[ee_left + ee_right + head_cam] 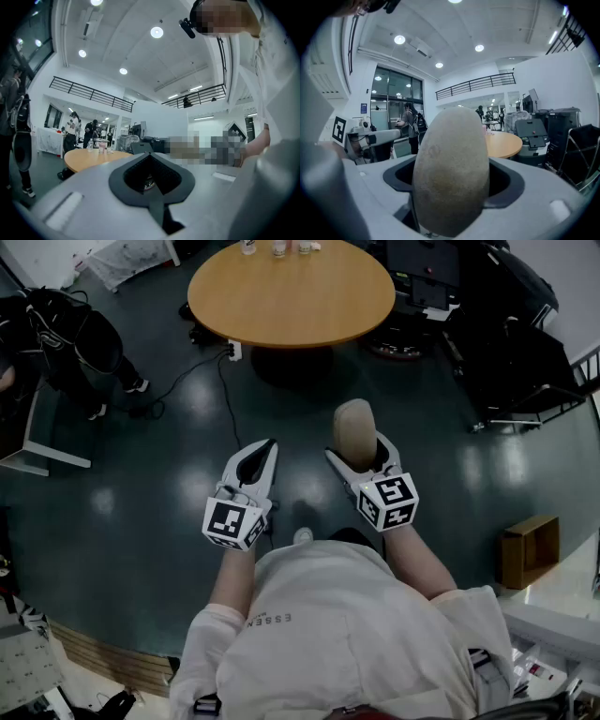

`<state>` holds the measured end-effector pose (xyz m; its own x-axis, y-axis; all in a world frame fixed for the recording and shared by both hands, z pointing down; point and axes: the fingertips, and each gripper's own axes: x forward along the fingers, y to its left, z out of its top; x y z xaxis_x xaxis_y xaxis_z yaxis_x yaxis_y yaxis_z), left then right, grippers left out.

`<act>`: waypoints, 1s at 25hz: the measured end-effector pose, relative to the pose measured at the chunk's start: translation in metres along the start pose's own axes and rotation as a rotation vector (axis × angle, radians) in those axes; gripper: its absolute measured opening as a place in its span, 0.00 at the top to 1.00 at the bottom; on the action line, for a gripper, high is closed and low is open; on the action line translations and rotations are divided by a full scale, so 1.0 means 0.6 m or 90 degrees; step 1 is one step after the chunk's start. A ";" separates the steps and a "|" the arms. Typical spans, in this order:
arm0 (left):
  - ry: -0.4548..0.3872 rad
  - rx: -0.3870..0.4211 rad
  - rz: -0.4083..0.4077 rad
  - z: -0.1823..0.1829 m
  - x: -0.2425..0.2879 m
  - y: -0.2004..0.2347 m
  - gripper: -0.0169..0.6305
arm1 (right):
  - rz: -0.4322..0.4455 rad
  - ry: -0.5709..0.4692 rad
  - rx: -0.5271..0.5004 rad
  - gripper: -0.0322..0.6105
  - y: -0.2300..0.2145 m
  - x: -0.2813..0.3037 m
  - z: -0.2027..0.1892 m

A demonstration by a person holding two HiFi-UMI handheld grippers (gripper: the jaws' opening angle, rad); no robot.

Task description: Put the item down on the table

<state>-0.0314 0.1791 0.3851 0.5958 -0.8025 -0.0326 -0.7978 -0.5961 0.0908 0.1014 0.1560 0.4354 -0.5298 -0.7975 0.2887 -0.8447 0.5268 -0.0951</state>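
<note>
Right gripper (357, 454), held out in front of a person in a white shirt (347, 634), has its two pale grey plastic jaws spread wide and pressed against the sides of the item (354, 429). It is a tan, egg-shaped lump, much like a potato. Its skin is matte and finely speckled, with a faint round dimple on one side. It stands on end between the jaws, the rounded top rising above them and the lower end sunk into the dark, rubbery hollow between the jaws. The item is up in the air over the floor, well short of the table (291, 306).

Left gripper (263, 450) is level beside the right one. Its smooth grey jaws are closed tip to tip around a dark, spade-shaped hollow, with nothing between them. Each gripper carries a cube with black-and-white square markers at its rear.

Ahead is the round table, with a smooth, warm orange-brown wooden top. A few small bottles (278, 247) stand at its far edge. The floor (141, 493) is dark and glossy — ceiling lights show as soft patches on it. A small brown cardboard box (530, 549) sits at the right.
</note>
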 end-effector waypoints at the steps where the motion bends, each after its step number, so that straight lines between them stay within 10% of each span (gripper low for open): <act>1: 0.000 -0.003 0.001 -0.002 -0.001 0.002 0.95 | 0.000 0.001 0.000 0.35 0.001 0.000 -0.002; 25: -0.001 -0.028 -0.012 -0.006 0.014 0.045 0.95 | -0.010 -0.008 0.042 0.35 -0.016 0.036 0.021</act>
<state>-0.0476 0.1565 0.3910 0.6103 -0.7913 -0.0368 -0.7816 -0.6091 0.1346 0.0970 0.1302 0.4305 -0.5169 -0.8096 0.2781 -0.8559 0.4936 -0.1540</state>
